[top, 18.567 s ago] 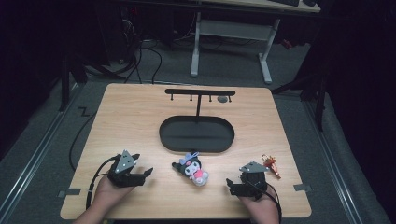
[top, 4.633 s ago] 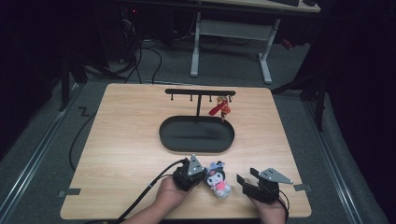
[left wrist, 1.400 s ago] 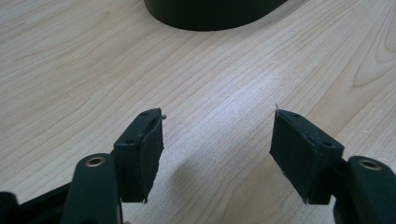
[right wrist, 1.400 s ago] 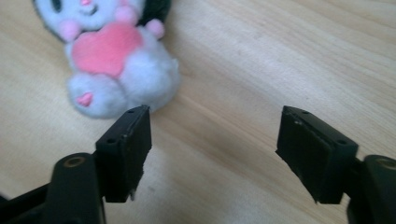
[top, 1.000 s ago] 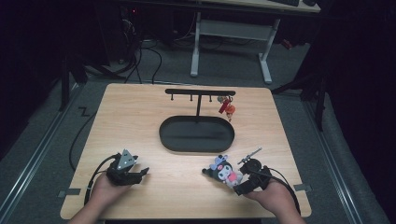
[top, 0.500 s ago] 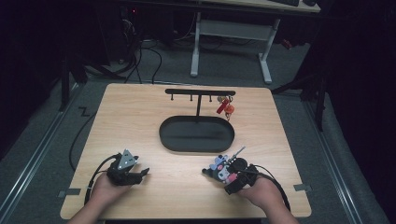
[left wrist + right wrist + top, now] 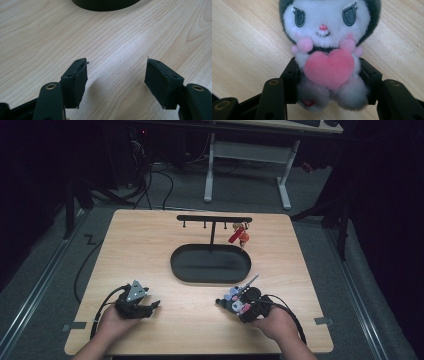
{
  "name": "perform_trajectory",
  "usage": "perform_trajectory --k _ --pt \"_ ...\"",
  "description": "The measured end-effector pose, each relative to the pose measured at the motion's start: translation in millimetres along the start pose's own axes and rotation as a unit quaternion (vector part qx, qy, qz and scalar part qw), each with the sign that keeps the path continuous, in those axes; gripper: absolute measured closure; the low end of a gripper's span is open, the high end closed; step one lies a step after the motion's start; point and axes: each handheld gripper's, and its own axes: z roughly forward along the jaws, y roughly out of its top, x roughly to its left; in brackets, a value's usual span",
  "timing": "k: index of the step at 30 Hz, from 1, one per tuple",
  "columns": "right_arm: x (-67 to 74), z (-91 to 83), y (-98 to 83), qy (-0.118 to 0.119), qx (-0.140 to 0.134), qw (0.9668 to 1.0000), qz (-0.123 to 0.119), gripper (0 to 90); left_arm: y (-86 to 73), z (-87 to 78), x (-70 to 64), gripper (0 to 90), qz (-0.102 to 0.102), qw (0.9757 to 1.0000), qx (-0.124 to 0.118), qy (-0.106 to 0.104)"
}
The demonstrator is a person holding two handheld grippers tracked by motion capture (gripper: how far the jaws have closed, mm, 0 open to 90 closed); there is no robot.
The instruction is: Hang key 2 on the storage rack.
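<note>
A small plush toy (image 7: 328, 37) with a white face, dark hood and pink heart lies on the wooden table (image 7: 150, 250) at the front right. My right gripper (image 7: 328, 80) has just been closing, and its pads now press on both sides of the toy's body. In the high view the plush toy (image 7: 233, 301) sits at the tip of the right gripper (image 7: 241, 305). At the front left my left gripper (image 7: 150, 307) rests on the table. Its jaws stand wide apart over bare wood, so the left gripper (image 7: 116, 75) is open.
A black oval tray (image 7: 175, 265) lies in the middle of the table, and its edge (image 7: 105, 3) shows ahead of the left gripper. Behind it stands a black hook rack (image 7: 214, 219) with a red keychain (image 7: 239, 235) hanging at its right end.
My right gripper slid left up to the plush toy and its jaws closed around the toy's body. The left gripper has stayed still and open.
</note>
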Motion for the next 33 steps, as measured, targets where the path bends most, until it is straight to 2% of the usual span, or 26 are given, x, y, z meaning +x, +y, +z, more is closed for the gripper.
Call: perform_trajectory --k 5,9,15,16,21,23,25,33 --pt "-0.9 -7.8 1.9 0.003 -0.001 1.0 0.001 47.1 -0.1 0.0 -0.6 34.8 0.002 1.0 -0.001 0.001" --pt "-4.5 -14.8 3.7 0.008 0.0 0.9999 0.011 47.1 0.0 -0.7 0.7 34.8 -0.003 1.0 -0.006 0.0" --pt "-8.4 -27.3 8.2 0.011 -0.012 0.9997 0.017 47.1 0.1 0.4 0.6 34.8 -0.003 1.0 -0.004 -0.001" --pt "-8.8 -32.6 9.4 0.012 -0.01 0.9994 0.03 47.1 0.1 0.4 0.4 34.8 -0.002 1.0 -0.004 -0.001" --pt "-13.2 -44.9 12.5 0.01 -0.012 0.9989 0.045 47.1 0.1 0.1 0.2 34.8 -0.002 1.0 -0.004 -0.001" --pt "-13.6 -50.5 14.5 0.011 -0.008 0.9982 0.059 47.1 0.0 0.4 0.3 34.8 -0.002 1.0 -0.003 -0.001" --pt "-15.8 -55.5 17.0 0.008 -0.01 0.9986 0.052 47.1 0.1 1.0 -0.3 34.8 -0.002 1.0 -0.002 -0.001" --pt "-17.8 -79.3 30.9 0.007 -0.015 0.9976 0.067 47.1 0.6 -0.2 0.4 34.8 -0.002 1.0 -0.007 -0.002"
